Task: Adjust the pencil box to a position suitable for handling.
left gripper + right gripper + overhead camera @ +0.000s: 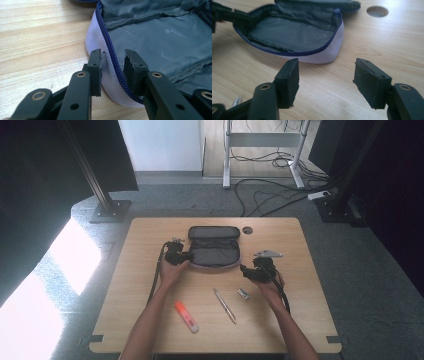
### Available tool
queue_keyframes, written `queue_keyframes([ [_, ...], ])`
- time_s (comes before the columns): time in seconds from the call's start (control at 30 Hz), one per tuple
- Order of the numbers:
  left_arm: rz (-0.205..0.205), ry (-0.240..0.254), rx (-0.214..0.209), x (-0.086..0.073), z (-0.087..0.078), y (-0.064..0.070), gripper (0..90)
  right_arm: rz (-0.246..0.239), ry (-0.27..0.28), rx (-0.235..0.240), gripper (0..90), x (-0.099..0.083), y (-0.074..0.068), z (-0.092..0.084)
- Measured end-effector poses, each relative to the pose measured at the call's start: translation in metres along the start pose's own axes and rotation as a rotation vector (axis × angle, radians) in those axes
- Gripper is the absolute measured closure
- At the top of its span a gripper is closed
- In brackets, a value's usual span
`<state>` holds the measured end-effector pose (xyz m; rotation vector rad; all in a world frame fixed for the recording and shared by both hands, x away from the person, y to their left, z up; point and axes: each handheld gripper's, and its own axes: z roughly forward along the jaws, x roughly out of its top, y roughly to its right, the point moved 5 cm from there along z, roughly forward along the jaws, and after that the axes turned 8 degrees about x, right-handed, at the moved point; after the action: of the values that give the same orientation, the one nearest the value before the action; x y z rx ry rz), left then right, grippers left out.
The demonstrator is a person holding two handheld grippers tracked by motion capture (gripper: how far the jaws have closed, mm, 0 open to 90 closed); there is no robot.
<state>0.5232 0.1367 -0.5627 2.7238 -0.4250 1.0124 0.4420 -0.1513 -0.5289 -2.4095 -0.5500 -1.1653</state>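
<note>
Wooden table (150, 285), high view: open case (214, 248) mid-table; highlighter (186, 316), pen (225, 306), eraser (243, 293) lie nearer. Left gripper (113, 62) view: jaws parted, straddling zipper rim; judged best to pinch fabric squarely. Right gripper (325, 75) view: jaws wide apart, empty, near case. Case's far pocket is hard to read.

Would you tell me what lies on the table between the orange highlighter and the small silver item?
A pen lies between the highlighter and the small silver item, with bare table on either side of it, as the high view shows.
</note>
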Motion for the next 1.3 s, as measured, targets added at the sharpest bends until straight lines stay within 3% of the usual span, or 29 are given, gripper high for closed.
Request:
queue_keyframes([
  [0.3,0.000,-0.001,0.003,0.000,0.000,0.000,71.0,-0.013,-0.047,0.001,37.8,0.010,0.000,0.016],
  [0.9,-0.008,0.001,0.005,0.000,0.002,-0.002,73.7,0.004,-0.038,-0.006,40.3,0.026,0.001,0.036],
  [1.3,-0.002,0.004,0.009,0.000,0.002,-0.003,74.4,0.004,-0.068,-0.018,41.4,0.037,0.004,0.054],
])
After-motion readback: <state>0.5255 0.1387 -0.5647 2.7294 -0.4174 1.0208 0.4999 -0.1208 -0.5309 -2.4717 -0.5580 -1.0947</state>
